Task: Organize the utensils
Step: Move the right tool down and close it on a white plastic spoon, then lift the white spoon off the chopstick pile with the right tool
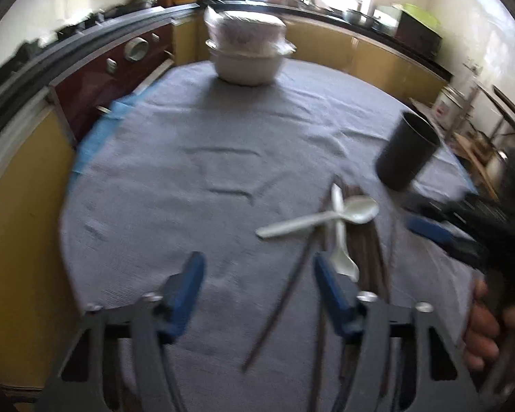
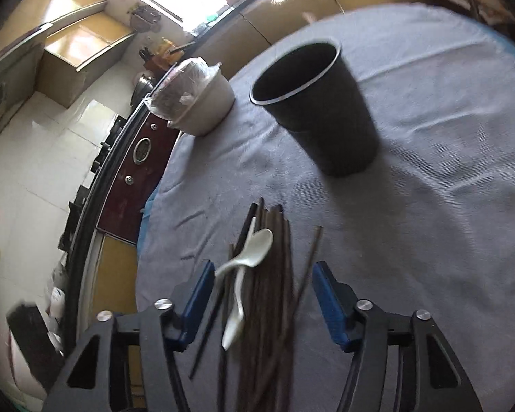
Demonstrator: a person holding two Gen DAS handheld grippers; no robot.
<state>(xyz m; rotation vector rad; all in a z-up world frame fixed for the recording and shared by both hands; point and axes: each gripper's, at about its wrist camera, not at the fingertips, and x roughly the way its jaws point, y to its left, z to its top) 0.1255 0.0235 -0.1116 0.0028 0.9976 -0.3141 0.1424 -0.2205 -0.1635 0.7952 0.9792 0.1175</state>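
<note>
Kitchen interior with yellow cabinets and a bright window; a round counter (image 1: 189,158) draped in grey ribbed cloth carries the utensils. Right-wrist view: the right tongs (image 2: 259,297) stand apart, blue pads on either side of a bundle of dark chopsticks (image 2: 274,274) without visibly pressing on it, so nothing is clamped. The bundle's long axis runs 12 to 6 o'clock in this view, parallel to the tongs' reach, with its far tips toward 12. Two white spoons (image 2: 254,250) lie crossed on the bundle's 9 o'clock side, just inside the left pad; one stray stick lies near the right pad. A black cup (image 2: 322,116) stands upright at 12 to 1 o'clock beyond the sticks, well apart from them, mouth open and apparently empty. Left-wrist view: the left tongs (image 1: 257,278) also stand apart and hold nothing; pile and spoons lie at about 1 o'clock from them, one loose stick slanting between the pads. The right tongs are the nearer, already straddling the pile. Judgement: closing across the bundle's width should gather the sticks, though the spoons may be caught too. Chopsticks thin, dark, wood-like; spoons smooth, glossy, plastic or ceramic; cup matt, tapered. Stacked white bowls (image 1: 247,51) under clear wrap sit at the far edge, 12 o'clock in the left view
</note>
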